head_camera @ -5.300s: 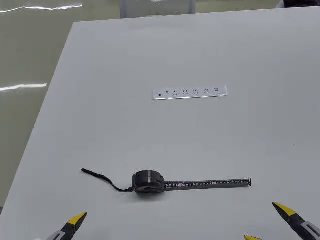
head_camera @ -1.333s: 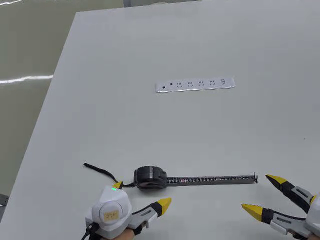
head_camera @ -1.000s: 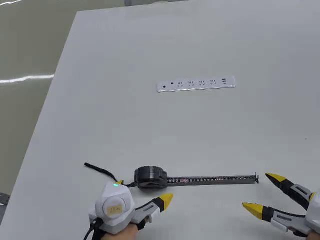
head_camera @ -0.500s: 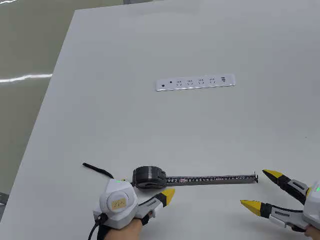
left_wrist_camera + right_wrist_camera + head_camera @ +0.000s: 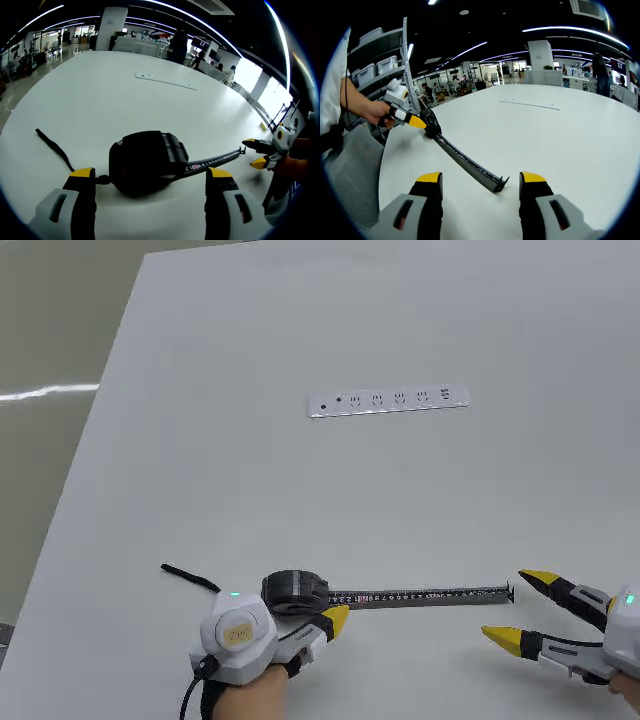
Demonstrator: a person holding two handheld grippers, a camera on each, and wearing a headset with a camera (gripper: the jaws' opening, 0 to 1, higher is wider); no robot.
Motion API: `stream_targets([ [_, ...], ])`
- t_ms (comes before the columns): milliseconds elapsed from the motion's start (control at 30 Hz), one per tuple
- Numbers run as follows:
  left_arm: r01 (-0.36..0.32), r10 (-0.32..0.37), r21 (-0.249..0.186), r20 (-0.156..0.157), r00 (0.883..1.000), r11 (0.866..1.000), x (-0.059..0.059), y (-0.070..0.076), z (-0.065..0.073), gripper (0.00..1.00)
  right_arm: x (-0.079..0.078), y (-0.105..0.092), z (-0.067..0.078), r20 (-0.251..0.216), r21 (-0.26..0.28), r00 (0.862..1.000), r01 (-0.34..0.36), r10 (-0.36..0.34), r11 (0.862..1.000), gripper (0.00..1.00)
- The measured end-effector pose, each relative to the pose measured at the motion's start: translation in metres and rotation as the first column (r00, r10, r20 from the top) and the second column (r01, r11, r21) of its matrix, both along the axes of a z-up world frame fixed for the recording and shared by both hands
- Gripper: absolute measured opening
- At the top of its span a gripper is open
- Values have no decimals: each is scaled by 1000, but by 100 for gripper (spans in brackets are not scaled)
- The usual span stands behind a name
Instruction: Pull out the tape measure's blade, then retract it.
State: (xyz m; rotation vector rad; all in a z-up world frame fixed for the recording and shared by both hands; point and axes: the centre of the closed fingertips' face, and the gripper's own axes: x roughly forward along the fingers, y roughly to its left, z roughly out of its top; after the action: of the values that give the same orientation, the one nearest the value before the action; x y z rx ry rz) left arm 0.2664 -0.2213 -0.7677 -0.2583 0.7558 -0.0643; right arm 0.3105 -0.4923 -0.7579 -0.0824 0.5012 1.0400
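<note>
It is a big open office with long light strips (image 5: 570,31) across a dark ceiling, a white pillar (image 5: 111,22) at the far end and a rack of shelves (image 5: 376,64) with storage bins off to one side. A glossy greenish floor (image 5: 50,350) runs past the left edge of a broad white table (image 5: 230,480), which is plain and matte. Near its middle lies a white power strip (image 5: 388,400), flat and well apart from the work.

Toward the person's edge the black tape measure (image 5: 295,592) lies on the table with its blade (image 5: 420,594) drawn out to the right, flat on the surface. Its thin black strap (image 5: 188,577) trails off to the left.

The left gripper (image 5: 151,173) is spread wide and straddles the case. There is a gap on each side and it grips nothing. The right gripper (image 5: 506,605) is also wide open, with the hooked end (image 5: 510,591) of the blade just ahead of its yellow tips, and it grips nothing.
</note>
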Motion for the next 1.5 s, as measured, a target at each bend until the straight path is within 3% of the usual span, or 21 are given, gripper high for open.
stream_targets([
  [367, -34, 34, -8, -13, 999, 999, 5, 0, -4, 87, 4, 0, -10, -26, 10, 999, -31, 31, 999, 55],
  [633, -68, 67, -30, -22, 997, 997, 9, -2, -7, 86, 8, 0, -13, -29, 10, 999, -43, 43, 999, 52],
  [667, -72, 71, -48, -17, 997, 996, 11, -4, -7, 85, 8, 0, -14, -31, 10, 998, -46, 46, 999, 51],
  [733, -70, 70, -29, -29, 997, 997, 10, -3, -9, 84, 8, 1, -16, -29, 6, 998, -55, 55, 998, 51],
  [867, -89, 88, -35, -35, 996, 995, 10, -1, -10, 82, 8, 2, -20, -35, 6, 997, -67, 67, 998, 50],
  [1167, -126, 124, -66, -31, 992, 990, 14, 0, -10, 79, 9, 4, -16, -31, 25, 996, -77, 78, 997, 45],
  [1500, -142, 141, -64, -31, 990, 988, 19, -1, -9, 76, 7, 11, -13, -26, 28, 994, -108, 108, 994, 36],
])
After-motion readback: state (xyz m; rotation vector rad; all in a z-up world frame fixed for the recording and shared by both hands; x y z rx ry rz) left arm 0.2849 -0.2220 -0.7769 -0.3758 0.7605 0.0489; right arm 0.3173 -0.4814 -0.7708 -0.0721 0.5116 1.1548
